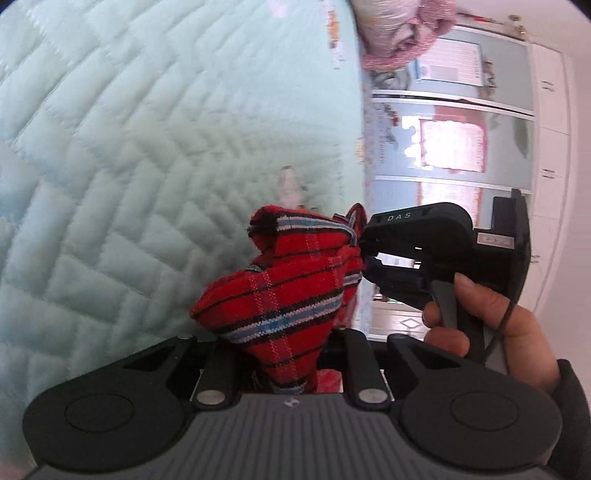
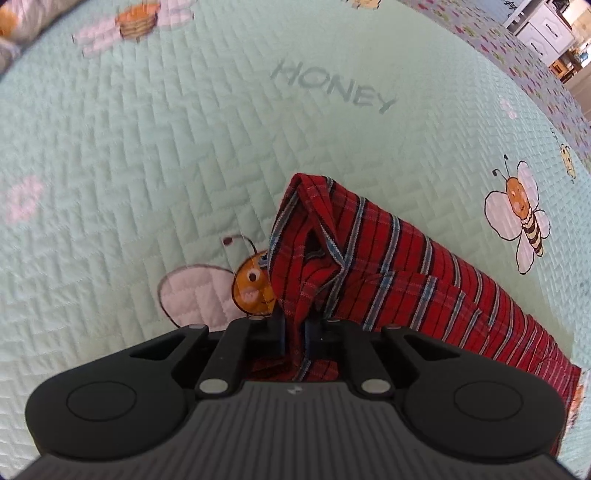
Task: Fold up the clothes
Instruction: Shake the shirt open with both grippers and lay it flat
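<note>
A red plaid garment (image 1: 291, 291) with black, white and blue stripes bunches up right in front of the left wrist camera. My left gripper (image 1: 288, 373) is shut on its lower fold. My right gripper (image 1: 365, 251), held by a hand (image 1: 491, 328), comes in from the right and pinches the same cloth at its upper edge. In the right wrist view the plaid garment (image 2: 399, 266) hangs from my right gripper (image 2: 295, 332) and trails down to the right over the quilt. The fingertips of both grippers are buried in fabric.
A pale green quilted bedspread (image 2: 147, 155) with bee drawings (image 2: 521, 214) and the word HONEY (image 2: 332, 88) lies under everything. A pink bundle of cloth (image 1: 402, 33) sits at the bed's far end. White cabinets (image 1: 546, 147) and a window stand beyond the bed edge.
</note>
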`<state>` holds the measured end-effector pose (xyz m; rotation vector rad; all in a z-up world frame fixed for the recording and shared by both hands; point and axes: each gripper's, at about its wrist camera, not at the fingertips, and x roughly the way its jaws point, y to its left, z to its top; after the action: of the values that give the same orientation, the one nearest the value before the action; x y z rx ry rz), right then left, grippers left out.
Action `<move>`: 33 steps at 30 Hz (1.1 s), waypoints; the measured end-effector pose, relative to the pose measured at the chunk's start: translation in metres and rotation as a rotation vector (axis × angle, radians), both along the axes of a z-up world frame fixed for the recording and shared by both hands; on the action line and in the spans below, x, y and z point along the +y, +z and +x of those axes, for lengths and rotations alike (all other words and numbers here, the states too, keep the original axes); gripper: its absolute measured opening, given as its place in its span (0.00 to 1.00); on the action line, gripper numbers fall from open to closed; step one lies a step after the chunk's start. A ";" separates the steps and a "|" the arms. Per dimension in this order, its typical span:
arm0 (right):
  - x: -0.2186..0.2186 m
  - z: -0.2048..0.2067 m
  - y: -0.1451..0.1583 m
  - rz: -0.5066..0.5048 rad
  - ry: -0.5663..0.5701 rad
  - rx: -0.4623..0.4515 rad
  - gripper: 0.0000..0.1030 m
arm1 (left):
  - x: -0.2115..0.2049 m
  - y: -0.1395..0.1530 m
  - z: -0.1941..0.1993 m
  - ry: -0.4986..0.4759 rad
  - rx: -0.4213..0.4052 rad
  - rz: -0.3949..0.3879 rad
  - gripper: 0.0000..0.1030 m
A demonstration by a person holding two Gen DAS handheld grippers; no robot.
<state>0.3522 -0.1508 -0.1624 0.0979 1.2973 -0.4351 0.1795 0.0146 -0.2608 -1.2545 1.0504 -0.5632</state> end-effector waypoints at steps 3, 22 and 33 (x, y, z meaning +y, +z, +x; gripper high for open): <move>-0.005 -0.002 0.022 0.037 -0.009 -0.049 0.09 | -0.003 0.023 0.004 -0.004 -0.077 0.024 0.16; -0.069 -0.082 0.314 0.602 0.026 -0.774 0.09 | -0.023 0.388 -0.065 -0.073 -0.960 0.536 0.16; -0.241 -0.268 0.271 0.745 -0.130 -0.995 0.09 | -0.234 0.328 -0.224 -0.376 -1.169 0.815 0.17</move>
<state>0.0845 -0.3919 0.1082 0.9100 0.4017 0.0419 -0.0450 -0.2197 0.0675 0.0904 0.3802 -0.8662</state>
